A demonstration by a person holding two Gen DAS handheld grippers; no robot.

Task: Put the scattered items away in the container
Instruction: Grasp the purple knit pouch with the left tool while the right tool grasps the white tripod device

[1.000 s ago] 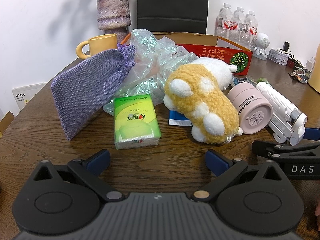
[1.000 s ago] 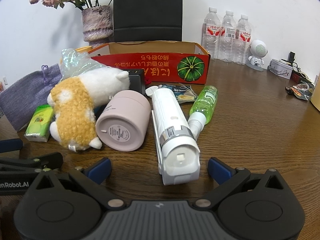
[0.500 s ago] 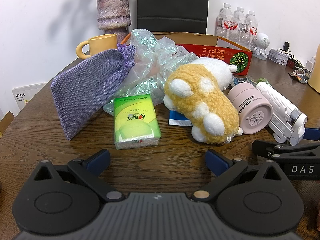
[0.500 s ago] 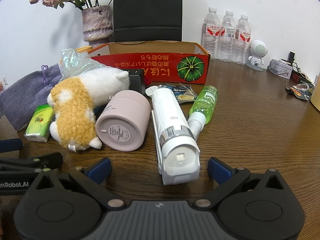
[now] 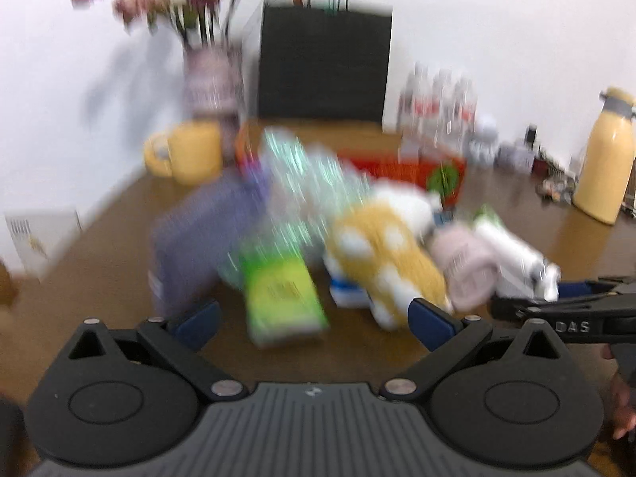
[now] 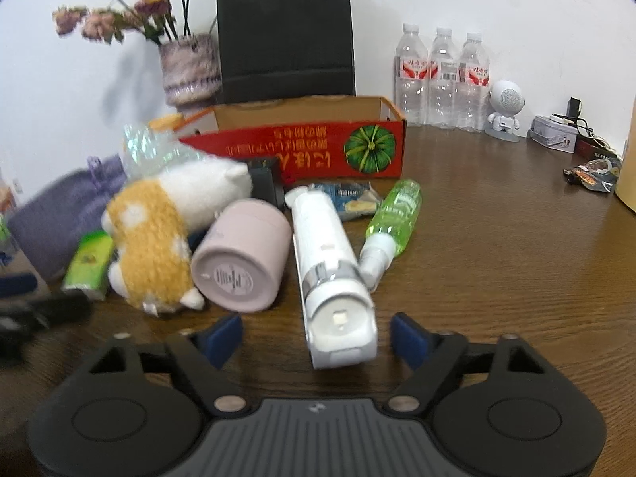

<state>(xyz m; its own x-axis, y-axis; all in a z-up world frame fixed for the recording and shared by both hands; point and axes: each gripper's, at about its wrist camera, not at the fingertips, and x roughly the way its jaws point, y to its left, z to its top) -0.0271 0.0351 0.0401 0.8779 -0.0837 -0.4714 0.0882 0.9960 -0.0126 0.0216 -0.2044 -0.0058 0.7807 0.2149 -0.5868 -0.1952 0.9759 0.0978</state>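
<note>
Red printed cardboard forms the front wall of the open box (image 6: 302,151), which stands at the back of the brown wooden surface (image 6: 497,238); its inside is hidden from view. In front of it the scattered items are crowded together: a purple knitted pouch (image 6: 59,214), a green tissue pack (image 6: 89,264), a yellow-and-white plush toy (image 6: 159,246), a pink cylindrical jar (image 6: 242,258) lying on its side, a white cylindrical device (image 6: 334,274) and a green spray bottle (image 6: 391,222). The right tongs (image 6: 316,336) are seen closing, with the near end of the white device between the pads but not yet pressed. The left tongs (image 5: 314,320) are spread wide and nothing is held; that view is blurred.
</note>
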